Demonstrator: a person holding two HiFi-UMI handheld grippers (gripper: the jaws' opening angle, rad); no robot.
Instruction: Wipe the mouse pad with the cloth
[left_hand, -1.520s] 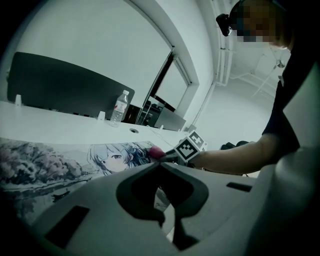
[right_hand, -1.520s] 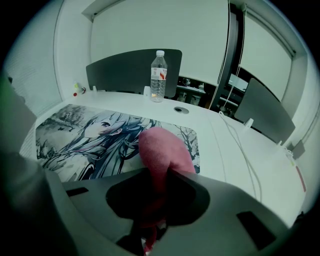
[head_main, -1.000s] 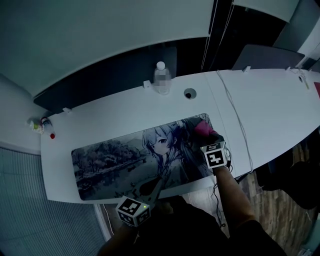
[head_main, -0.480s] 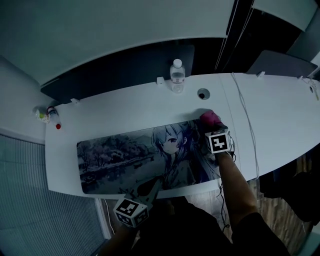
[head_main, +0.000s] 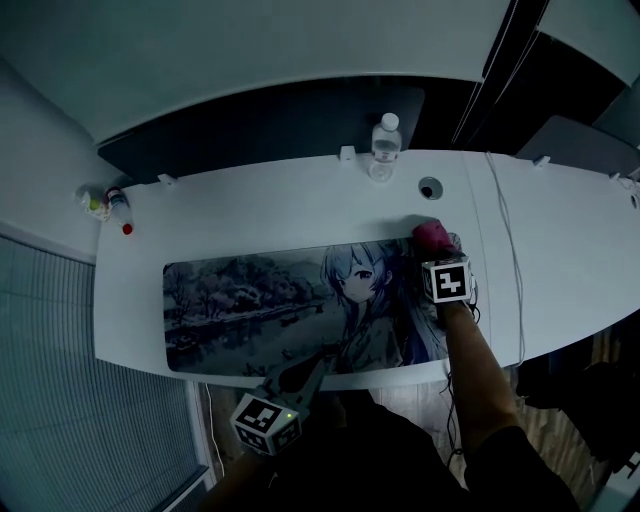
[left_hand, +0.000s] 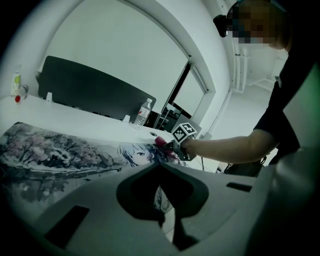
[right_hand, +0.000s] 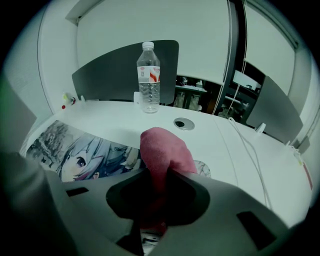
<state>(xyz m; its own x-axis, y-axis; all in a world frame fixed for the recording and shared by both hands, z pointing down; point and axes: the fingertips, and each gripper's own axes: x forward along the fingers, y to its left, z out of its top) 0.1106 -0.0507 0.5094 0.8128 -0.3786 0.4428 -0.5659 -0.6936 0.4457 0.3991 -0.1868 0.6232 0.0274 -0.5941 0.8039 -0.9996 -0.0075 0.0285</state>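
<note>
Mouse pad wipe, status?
Right gripper shut on pink cloth, at far right corner of mouse pad. Left gripper shut, empty, over near edge. Water bottle and cable off the pad.

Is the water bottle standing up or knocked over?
Standing up. The water bottle stands straight on the white desk, with its cap on top.

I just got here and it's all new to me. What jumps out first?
The long printed mouse pad with a big-eyed cartoon girl and a grey landscape, stretched across the white desk. Next, the pink cloth pinched in the right gripper at the pad's far right corner, and a clear plastic water bottle at the desk's back edge.
</note>
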